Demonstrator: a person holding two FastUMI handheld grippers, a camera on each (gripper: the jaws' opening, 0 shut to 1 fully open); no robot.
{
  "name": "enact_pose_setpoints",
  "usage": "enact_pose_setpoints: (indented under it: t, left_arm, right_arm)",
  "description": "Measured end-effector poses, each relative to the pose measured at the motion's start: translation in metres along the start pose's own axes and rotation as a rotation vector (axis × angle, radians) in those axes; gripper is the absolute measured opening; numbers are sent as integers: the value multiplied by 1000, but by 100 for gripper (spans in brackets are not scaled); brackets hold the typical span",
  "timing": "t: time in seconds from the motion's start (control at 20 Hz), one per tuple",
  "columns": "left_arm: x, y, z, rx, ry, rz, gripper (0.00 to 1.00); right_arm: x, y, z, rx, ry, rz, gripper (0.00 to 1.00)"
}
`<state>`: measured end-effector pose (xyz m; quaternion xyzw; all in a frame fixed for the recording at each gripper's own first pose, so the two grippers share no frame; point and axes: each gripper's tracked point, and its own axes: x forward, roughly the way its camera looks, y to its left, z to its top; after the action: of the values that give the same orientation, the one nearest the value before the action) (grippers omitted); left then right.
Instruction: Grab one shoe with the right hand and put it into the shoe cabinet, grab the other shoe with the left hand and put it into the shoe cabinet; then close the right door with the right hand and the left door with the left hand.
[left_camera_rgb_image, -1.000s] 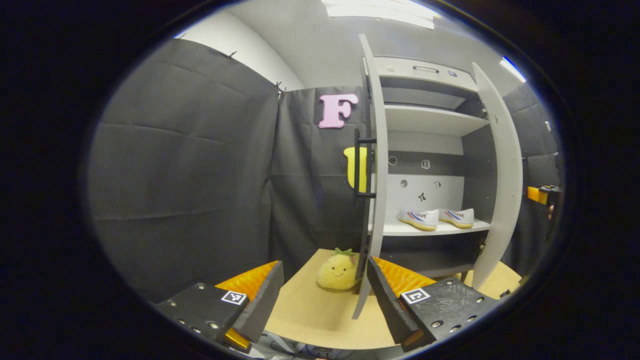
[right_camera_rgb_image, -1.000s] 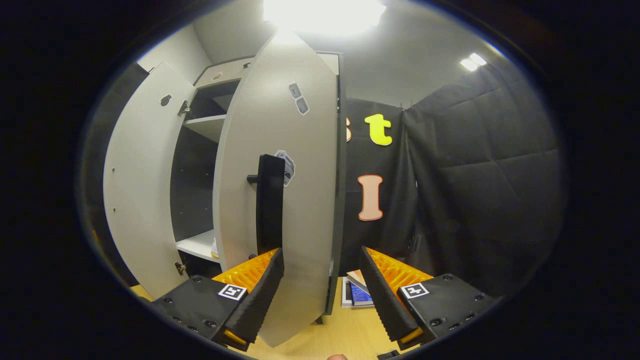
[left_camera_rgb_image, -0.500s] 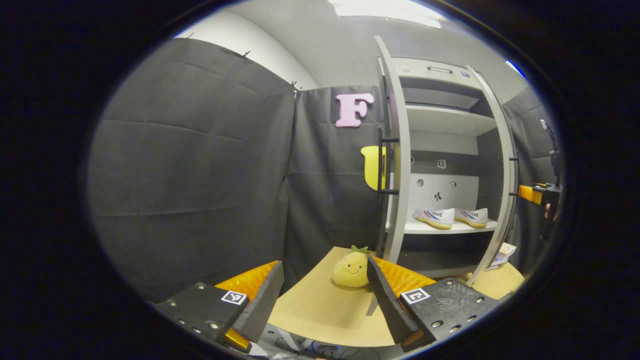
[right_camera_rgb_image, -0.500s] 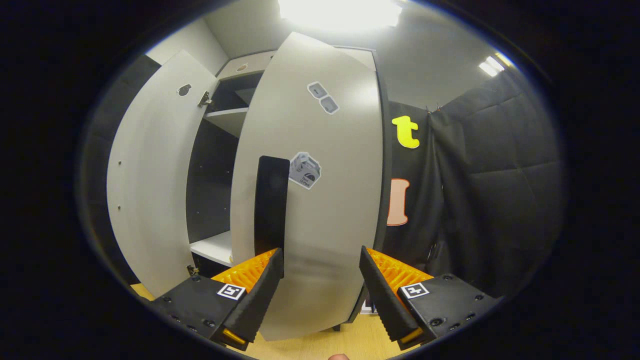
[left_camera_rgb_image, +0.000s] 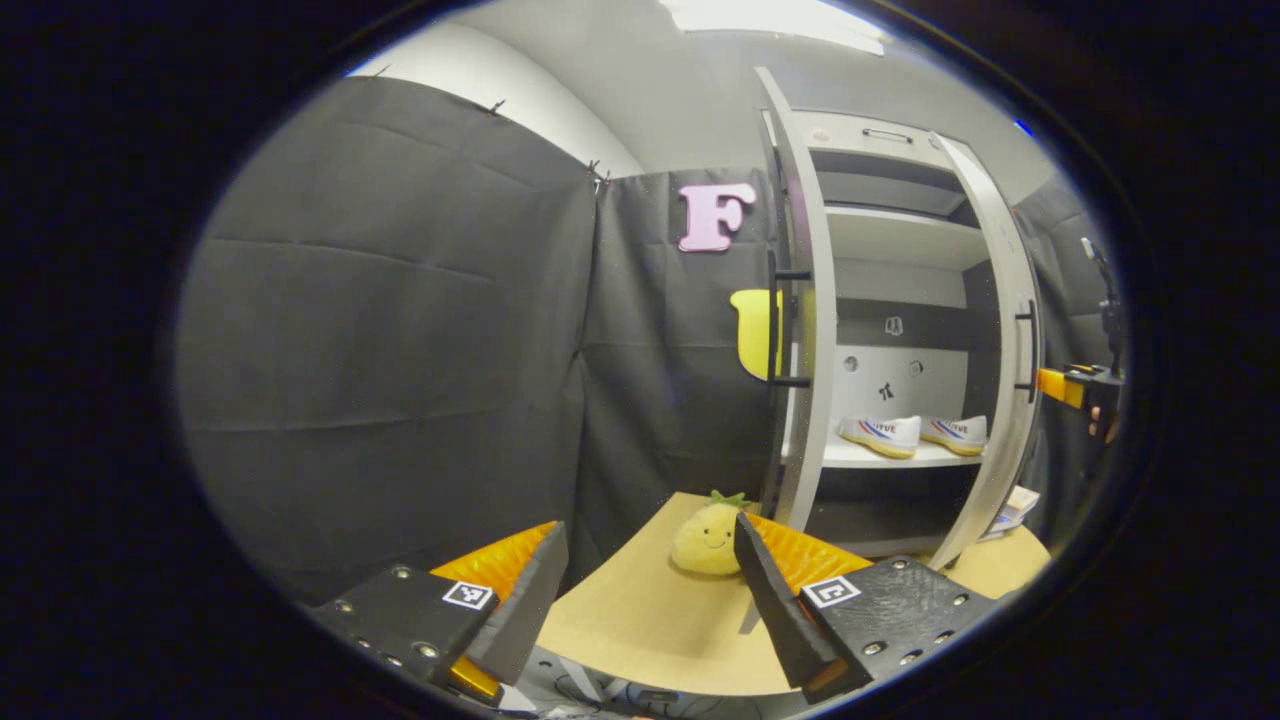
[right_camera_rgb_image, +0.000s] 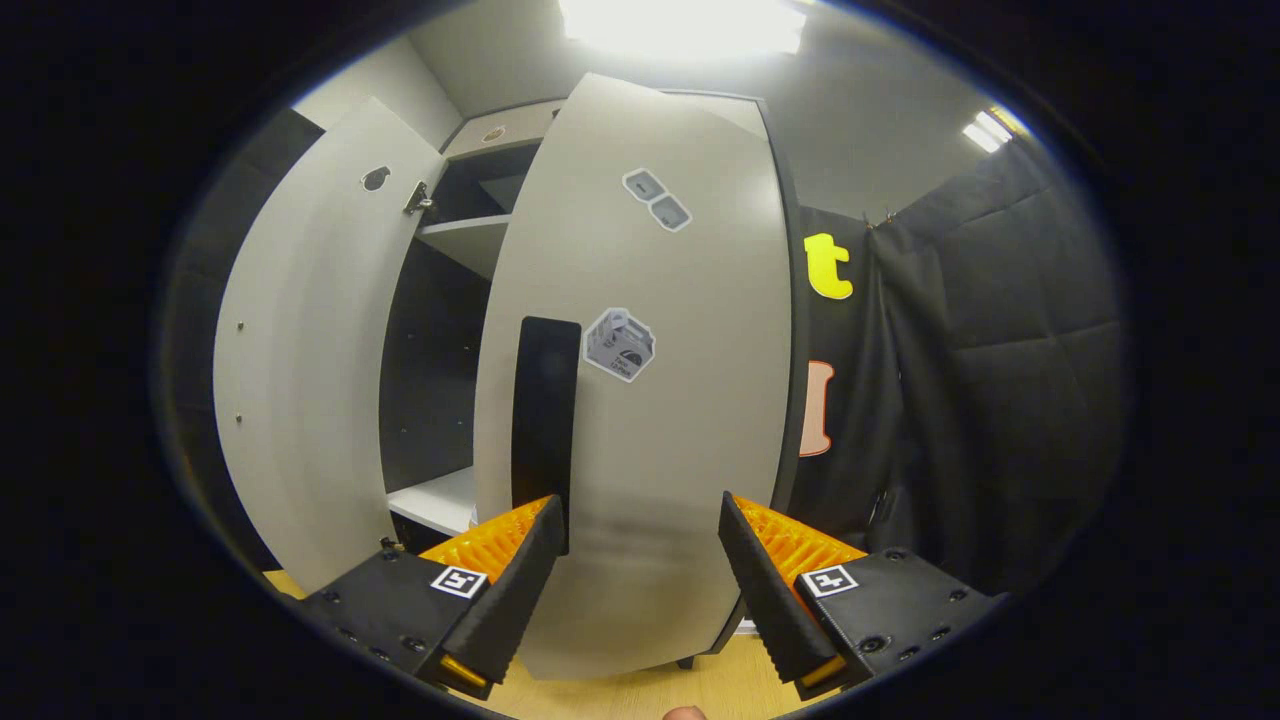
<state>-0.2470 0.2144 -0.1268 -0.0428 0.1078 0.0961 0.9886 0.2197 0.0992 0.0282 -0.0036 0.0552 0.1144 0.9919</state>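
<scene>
Shoe cabinet (left_camera_rgb_image: 880, 240) with two doors ajar, two shoes (left_camera_rgb_image: 880, 435) shelved, both claws (left_camera_rgb_image: 645, 600) (right_camera_rgb_image: 635, 585) wide open, empty.

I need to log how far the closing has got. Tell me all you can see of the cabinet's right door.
The right door is a tall, pale grey, flat panel, seemingly laminated board, with a dark vertical bar handle and stickers on its outer face. It stands partly closed, a gap left beside the open left door. The right gripper, fingers apart, is right before it; contact cannot be told.
</scene>
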Motion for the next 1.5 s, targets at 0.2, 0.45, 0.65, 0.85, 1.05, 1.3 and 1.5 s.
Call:
enact_pose_setpoints:
  t: [0.2, 0.45, 0.65, 0.85, 1.05, 1.3, 1.5]
  left_arm:
    - [30, 2, 24, 27, -42, -5, 95]
    - [80, 3, 62, 27, -82, -17, 100]
    - [120, -6, 86, 26, -115, -22, 100]
    - [145, -14, 95, 23, -111, -16, 100]
    - [157, -19, 99, 38, -111, -1, 100]
    - [151, -26, 99, 39, -110, -2, 100]
    - [143, -37, 104, 69, -121, -46, 100]
  right_arm:
    - [-30, -11, 3, -18, -41, 1, 99]
    - [-66, -33, -17, 27, -15, -14, 99]
    - [-89, -58, -37, 28, 26, -54, 99]
    - [-105, -80, -50, 52, 55, -96, 99]
    - [-112, -96, -58, 74, 72, -123, 99]
    - [-118, -100, -69, 96, 90, -120, 99]
    - [-122, -98, -74, 94, 97, -114, 97]
